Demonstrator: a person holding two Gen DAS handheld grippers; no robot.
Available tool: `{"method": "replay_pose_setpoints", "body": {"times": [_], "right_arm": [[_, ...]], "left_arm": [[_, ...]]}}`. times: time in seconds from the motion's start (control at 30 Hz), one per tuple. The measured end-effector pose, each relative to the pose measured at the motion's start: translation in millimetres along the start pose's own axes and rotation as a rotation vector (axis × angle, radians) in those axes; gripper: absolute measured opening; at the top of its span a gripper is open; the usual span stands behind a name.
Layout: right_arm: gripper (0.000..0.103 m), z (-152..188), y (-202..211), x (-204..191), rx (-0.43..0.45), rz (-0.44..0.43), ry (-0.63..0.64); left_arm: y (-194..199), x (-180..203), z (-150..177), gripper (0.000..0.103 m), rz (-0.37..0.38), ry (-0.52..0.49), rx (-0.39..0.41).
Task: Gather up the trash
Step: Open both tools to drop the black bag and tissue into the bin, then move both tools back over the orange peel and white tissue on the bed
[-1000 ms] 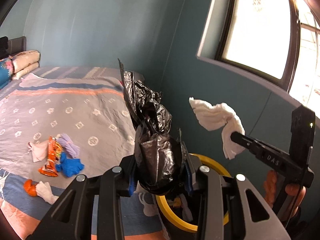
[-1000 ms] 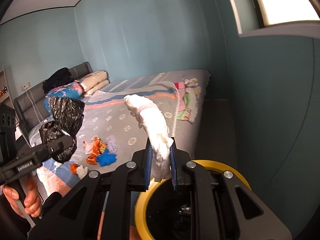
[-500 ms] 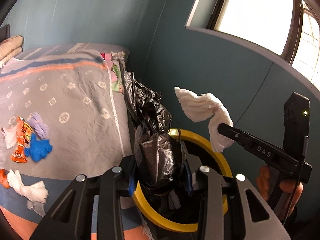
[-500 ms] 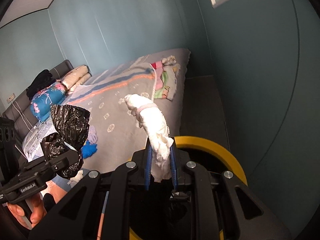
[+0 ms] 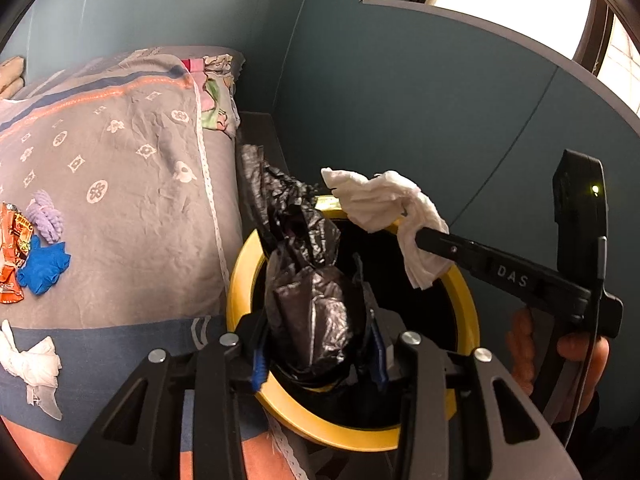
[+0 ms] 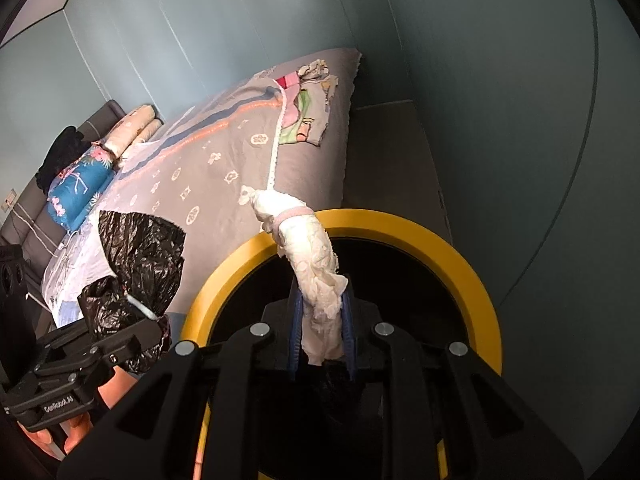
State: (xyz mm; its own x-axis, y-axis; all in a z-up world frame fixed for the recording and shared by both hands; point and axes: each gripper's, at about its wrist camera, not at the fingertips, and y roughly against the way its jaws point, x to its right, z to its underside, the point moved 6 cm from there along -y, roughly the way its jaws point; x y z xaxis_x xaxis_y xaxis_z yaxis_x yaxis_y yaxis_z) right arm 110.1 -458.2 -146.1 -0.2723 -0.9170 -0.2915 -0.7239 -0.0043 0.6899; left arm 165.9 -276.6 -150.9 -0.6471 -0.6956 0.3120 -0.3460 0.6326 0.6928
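Note:
A yellow-rimmed black bin (image 5: pixel 240 280) stands on the floor beside the bed. My left gripper (image 5: pixel 318 360) hangs over its mouth; a crumpled black plastic bag (image 5: pixel 312 312) fills the gap between the blue pads, and the jaws are opening. My right gripper (image 6: pixel 322 332) is above the same bin (image 6: pixel 460 272), its jaws also opening, with a twisted white tissue wad (image 6: pixel 308 248) standing up between the pads. Each view shows the other gripper from the side: the right gripper (image 5: pixel 420 236) with the tissue (image 5: pixel 380 200), the left gripper (image 6: pixel 148 328) with the bag (image 6: pixel 140 248).
On the grey patterned bedcover (image 5: pixel 120 180) lie an orange wrapper (image 5: pixel 10 248), a blue glove (image 5: pixel 42 266), a purple knitted piece (image 5: pixel 46 216) and a white tissue (image 5: pixel 32 364). Pillows (image 6: pixel 132 132) are at the head. A teal wall and a window sill stand close behind the bin.
Both grippers have sunk and tipped downward, so the bin's mouth now lies right under the bag and the tissue. The bed has slid toward the left of both views.

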Motion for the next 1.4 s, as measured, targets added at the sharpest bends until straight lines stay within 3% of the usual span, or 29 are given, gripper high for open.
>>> {"method": "replay_pose_setpoints", "body": {"times": [0.23, 0.33, 0.4, 0.63, 0.83, 1.4], "right_arm": [[0.038, 3, -2, 11, 0.007, 0.013, -0.050], [0.046, 2, 4, 15, 0.025, 0.017, -0.062], [0.048, 1, 7, 16, 0.046, 0.015, -0.074], [0.070, -12, 10, 8, 0.099, -0.067, -0.089], [0.081, -22, 16, -27, 0.137, -0.144, -0.017], [0.084, -22, 7, -185, 0.100, -0.286, 0.274]], "left_arm": [[4, -3, 1, 0.061, 0.012, 0.019, 0.003], [13, -5, 0, 0.077, -0.003, 0.021, 0.034], [19, -11, -3, 0.081, -0.023, 0.025, 0.062], [48, -41, -11, 0.087, -0.123, 0.061, 0.142], [81, -78, -15, 0.090, -0.214, 0.095, 0.217], [171, -217, 22, 0.092, -0.478, 0.255, 0.284]]}}
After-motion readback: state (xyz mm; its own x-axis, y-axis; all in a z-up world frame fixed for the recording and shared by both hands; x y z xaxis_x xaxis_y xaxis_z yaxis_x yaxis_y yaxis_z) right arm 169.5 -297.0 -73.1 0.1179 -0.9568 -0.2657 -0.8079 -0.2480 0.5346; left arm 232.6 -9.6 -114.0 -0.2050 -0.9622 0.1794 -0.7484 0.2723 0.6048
